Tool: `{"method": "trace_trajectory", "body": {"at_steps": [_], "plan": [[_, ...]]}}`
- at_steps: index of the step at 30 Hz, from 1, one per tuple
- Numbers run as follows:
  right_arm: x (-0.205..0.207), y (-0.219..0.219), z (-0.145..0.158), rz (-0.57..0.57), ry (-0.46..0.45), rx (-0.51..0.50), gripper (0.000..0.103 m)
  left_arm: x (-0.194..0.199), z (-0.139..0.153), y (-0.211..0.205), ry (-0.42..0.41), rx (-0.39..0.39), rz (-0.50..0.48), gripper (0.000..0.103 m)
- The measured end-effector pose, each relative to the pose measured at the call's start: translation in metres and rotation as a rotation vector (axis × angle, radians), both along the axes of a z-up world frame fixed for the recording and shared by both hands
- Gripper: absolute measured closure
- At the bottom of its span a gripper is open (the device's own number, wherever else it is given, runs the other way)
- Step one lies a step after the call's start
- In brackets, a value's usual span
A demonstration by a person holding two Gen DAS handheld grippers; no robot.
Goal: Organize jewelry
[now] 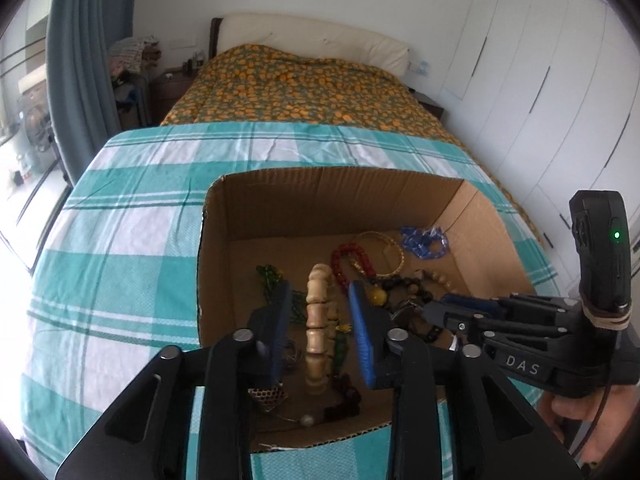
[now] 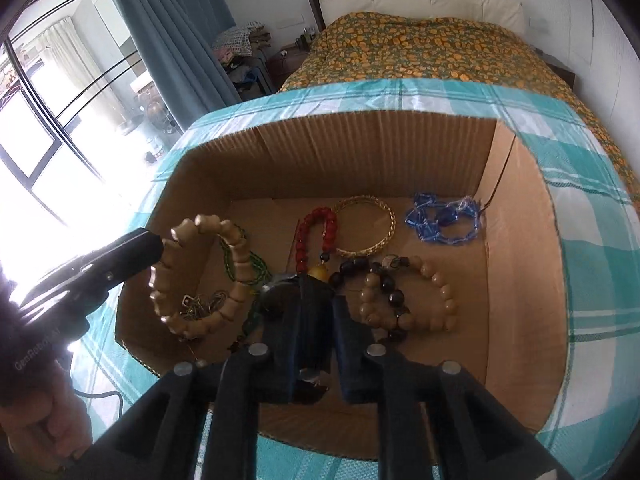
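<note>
An open cardboard box sits on a teal checked cloth and holds a pile of jewelry. A tan wooden bead bracelet stands on edge between the fingers of my left gripper, whose jaws are apart and not touching it. In the right wrist view the left gripper's tip meets the bracelet's left side. My right gripper is shut on a dark watch-like piece low in the box. Red beads, a gold bangle, blue beads and a beige bead bracelet lie behind.
The teal checked cloth covers the surface around the box. Beyond it is a bed with an orange patterned cover. White wardrobe doors stand at right, a blue curtain and window at left.
</note>
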State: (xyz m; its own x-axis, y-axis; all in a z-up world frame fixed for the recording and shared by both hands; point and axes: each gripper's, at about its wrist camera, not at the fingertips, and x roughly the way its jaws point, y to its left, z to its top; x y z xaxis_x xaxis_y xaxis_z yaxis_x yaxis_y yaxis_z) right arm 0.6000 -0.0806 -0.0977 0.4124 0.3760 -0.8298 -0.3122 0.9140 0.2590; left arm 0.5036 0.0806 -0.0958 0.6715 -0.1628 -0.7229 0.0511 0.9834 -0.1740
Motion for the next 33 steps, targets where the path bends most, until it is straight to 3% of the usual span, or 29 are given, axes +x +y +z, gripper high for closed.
{"method": "trace_trajectory", "body": {"at_steps": [1,2,8,12,18,25,33], "plan": [[-0.003,-0.004,0.003,-0.016,-0.025,-0.009,0.059,-0.005,0.0,0.002,-0.01,0.006,0.015,0.036],[-0.008,-0.009,0.007,-0.032,-0.059,-0.021,0.054,-0.012,0.002,0.004,-0.031,0.014,0.026,0.025],[-0.037,-0.034,0.035,-0.074,-0.188,-0.083,0.037,-0.046,0.019,-0.008,-0.108,0.152,0.078,0.006],[-0.054,-0.038,0.057,-0.052,-0.239,-0.111,0.026,-0.059,0.036,-0.027,-0.139,0.242,0.116,0.002],[-0.086,-0.036,0.093,-0.054,-0.351,-0.171,0.025,-0.076,0.057,-0.041,-0.132,0.317,0.235,0.001],[-0.115,-0.046,0.125,-0.071,-0.422,-0.121,0.025,-0.097,0.068,-0.042,-0.085,0.243,0.193,0.001],[-0.134,-0.045,0.131,-0.059,-0.344,-0.108,0.025,-0.121,0.089,-0.044,-0.085,0.23,0.198,0.0]]}}
